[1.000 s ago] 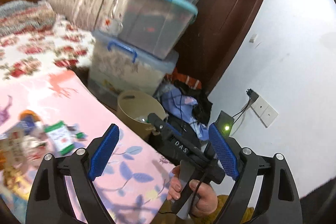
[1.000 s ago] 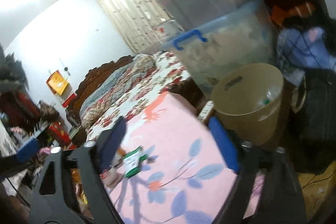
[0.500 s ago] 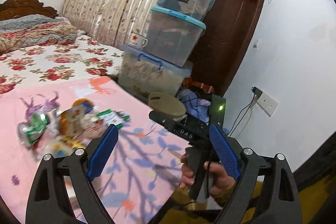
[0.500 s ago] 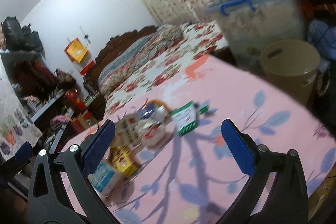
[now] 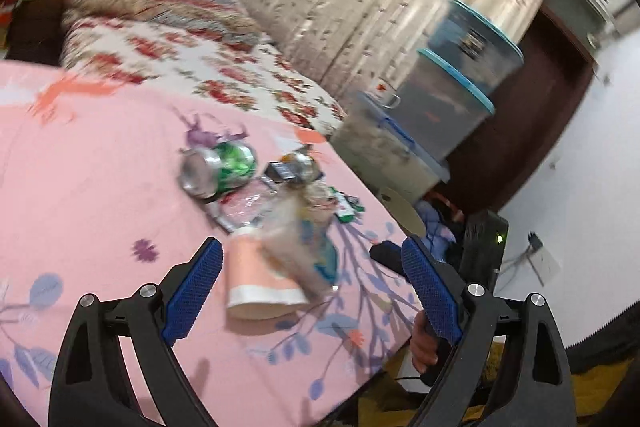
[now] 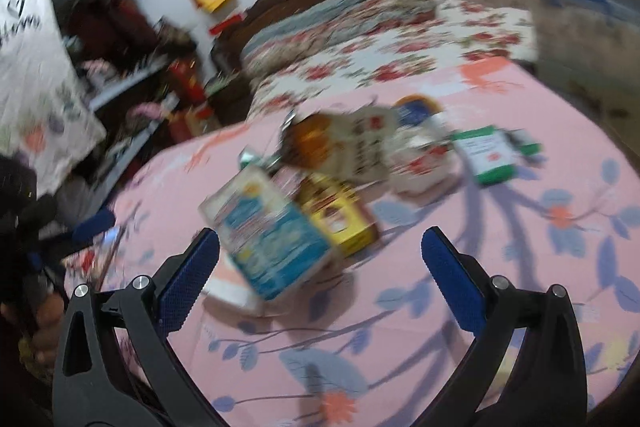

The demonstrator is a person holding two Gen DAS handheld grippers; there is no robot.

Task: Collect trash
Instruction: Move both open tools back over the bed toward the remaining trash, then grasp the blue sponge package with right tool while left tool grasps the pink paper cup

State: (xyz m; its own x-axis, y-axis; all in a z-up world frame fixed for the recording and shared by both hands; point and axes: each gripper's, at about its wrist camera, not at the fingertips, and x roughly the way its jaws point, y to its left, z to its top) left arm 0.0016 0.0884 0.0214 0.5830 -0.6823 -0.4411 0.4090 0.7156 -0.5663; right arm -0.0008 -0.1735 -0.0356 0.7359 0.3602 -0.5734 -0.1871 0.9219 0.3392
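Trash (image 6: pixel 332 179) lies heaped mid-sheet (image 6: pixel 480 307), at twelve o'clock of both grippers, left (image 5: pixel 312 287) and right (image 6: pixel 320 267), each spread wide and empty, presumably ready to pick.

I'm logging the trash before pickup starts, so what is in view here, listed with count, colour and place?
Can: one, green and silver, on its side on the pink cloth.
Cup: one, pink, on its side, nearest the left tongs.
Blue carton: one, nearest the right tongs.
Yellow box: one, beside the carton.
Green-and-white box: one, at the pile's right.
Storage bins: three, clear, stacked beyond the cloth.
Bucket: one, beige, past the cloth edge.
Left tongs: open, empty.
Right tongs: open, empty.
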